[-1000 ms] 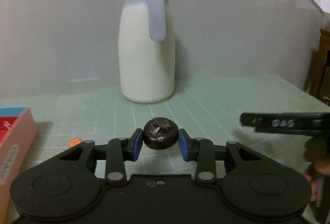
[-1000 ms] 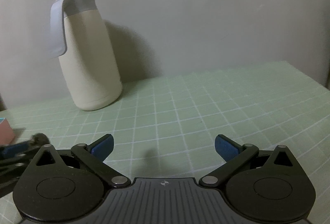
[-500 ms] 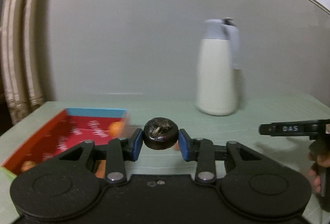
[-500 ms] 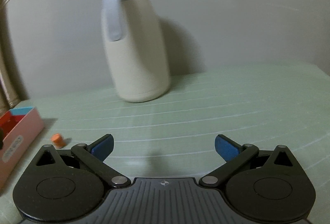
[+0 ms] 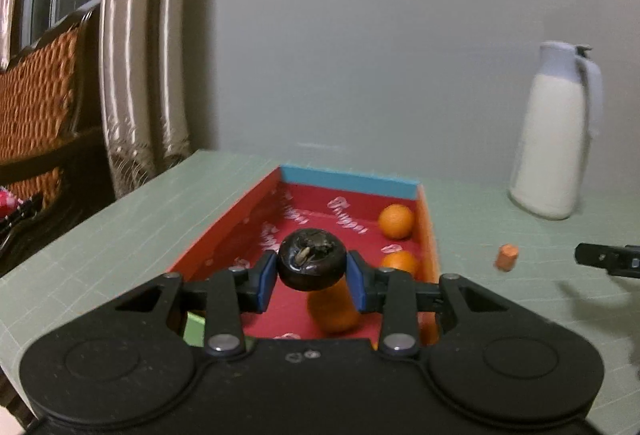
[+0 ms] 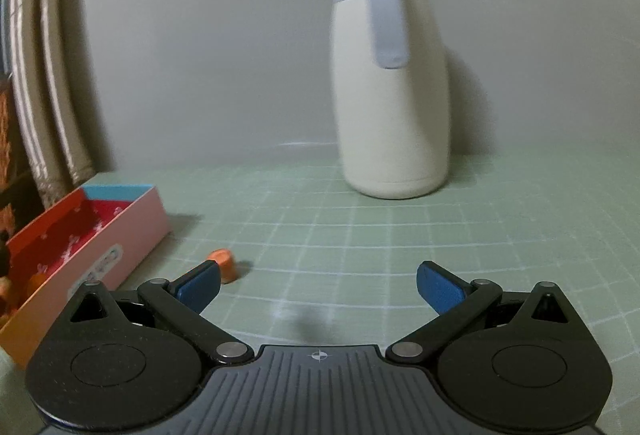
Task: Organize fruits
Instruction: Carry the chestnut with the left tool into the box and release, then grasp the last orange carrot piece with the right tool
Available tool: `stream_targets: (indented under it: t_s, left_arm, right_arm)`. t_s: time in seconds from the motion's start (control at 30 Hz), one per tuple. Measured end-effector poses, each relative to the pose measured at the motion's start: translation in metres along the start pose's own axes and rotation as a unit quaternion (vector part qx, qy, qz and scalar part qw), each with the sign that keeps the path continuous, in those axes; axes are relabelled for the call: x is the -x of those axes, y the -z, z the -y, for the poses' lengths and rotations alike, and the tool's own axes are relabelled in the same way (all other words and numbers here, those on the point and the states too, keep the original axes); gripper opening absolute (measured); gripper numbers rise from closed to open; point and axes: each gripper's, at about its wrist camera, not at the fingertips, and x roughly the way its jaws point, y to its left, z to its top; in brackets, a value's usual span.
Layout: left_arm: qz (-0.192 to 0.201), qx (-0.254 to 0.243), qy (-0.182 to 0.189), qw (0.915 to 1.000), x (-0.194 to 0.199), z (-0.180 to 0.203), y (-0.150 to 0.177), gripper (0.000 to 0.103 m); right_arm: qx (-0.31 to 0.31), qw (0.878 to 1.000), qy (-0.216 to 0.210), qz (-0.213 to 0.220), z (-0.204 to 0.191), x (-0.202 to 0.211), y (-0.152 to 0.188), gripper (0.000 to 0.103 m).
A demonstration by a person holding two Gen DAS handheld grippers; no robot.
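While the left gripper [image 5: 312,281] clamps a dark round fruit [image 5: 312,265], calyx end up, above the red box [image 5: 427,231], the right gripper [image 6: 319,285] gapes wide; the fruit's long axis perhaps lies crosswise.

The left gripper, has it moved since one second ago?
Yes. The left gripper, holding the dark fruit, swung left: the jug went from center to far right.

Left gripper [image 5: 312,279] clamped on dark fruit [image 5: 312,263]; right gripper [image 6: 318,285] spread wide.
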Motion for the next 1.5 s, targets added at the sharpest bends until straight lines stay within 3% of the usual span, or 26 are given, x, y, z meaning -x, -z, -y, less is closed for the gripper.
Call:
stream_targets:
  t_s: [0.03, 0.1, 0.2, 0.47, 0.67, 1.2, 1.27, 1.3, 1.5]
  left_arm:
    - [-0.005, 0.004, 0.003, 1.0000, -0.001, -0.004, 0.001, 0.036]
    - [0.007, 0.015, -0.002, 0.9999, 0.003, -0.006, 0.001, 0.096]
    - [0.042, 0.006, -0.009, 0.9991, 0.014, -0.006, 0.001, 0.097]
    - [0.036, 0.006, -0.010, 0.9993, 0.014, -0.008, 0.000, 0.097]
    - [0.041, 0.014, -0.036, 0.9984, 0.012, -0.019, 0.000, 0.097]
    - [0.016, 0.057, -0.076, 0.9954, 0.007, -0.071, 0.002, 0.097]
    - [0.015, 0.059, -0.079, 0.9951, 0.007, -0.076, 0.002, 0.097]
    - [0.014, 0.059, -0.079, 0.9950, 0.007, -0.078, 0.003, 0.097]
    - [0.012, 0.069, -0.086, 0.9939, 0.008, -0.093, 0.004, 0.097]
  right_arm:
    - [0.003, 1.000, -0.002, 0.001, -0.002, 0.000, 0.001, 0.103]
    - [0.006, 1.000, -0.004, 0.005, -0.006, 0.002, 0.003, 0.103]
    - [0.009, 1.000, -0.006, 0.009, -0.006, 0.005, 0.004, 0.103]
    - [0.025, 1.000, -0.003, 0.010, -0.004, 0.008, 0.006, 0.103]
    - [0.029, 0.999, -0.007, 0.010, -0.007, 0.007, 0.007, 0.103]
    - [0.103, 0.994, -0.035, 0.001, -0.056, -0.027, 0.005, 0.102]
    - [0.108, 0.994, -0.033, -0.010, -0.062, -0.035, 0.004, 0.084]
    - [0.107, 0.994, -0.030, -0.018, -0.064, -0.041, 0.004, 0.080]
    - [0.089, 0.994, -0.026, -0.049, -0.064, -0.063, 0.003, 0.068]
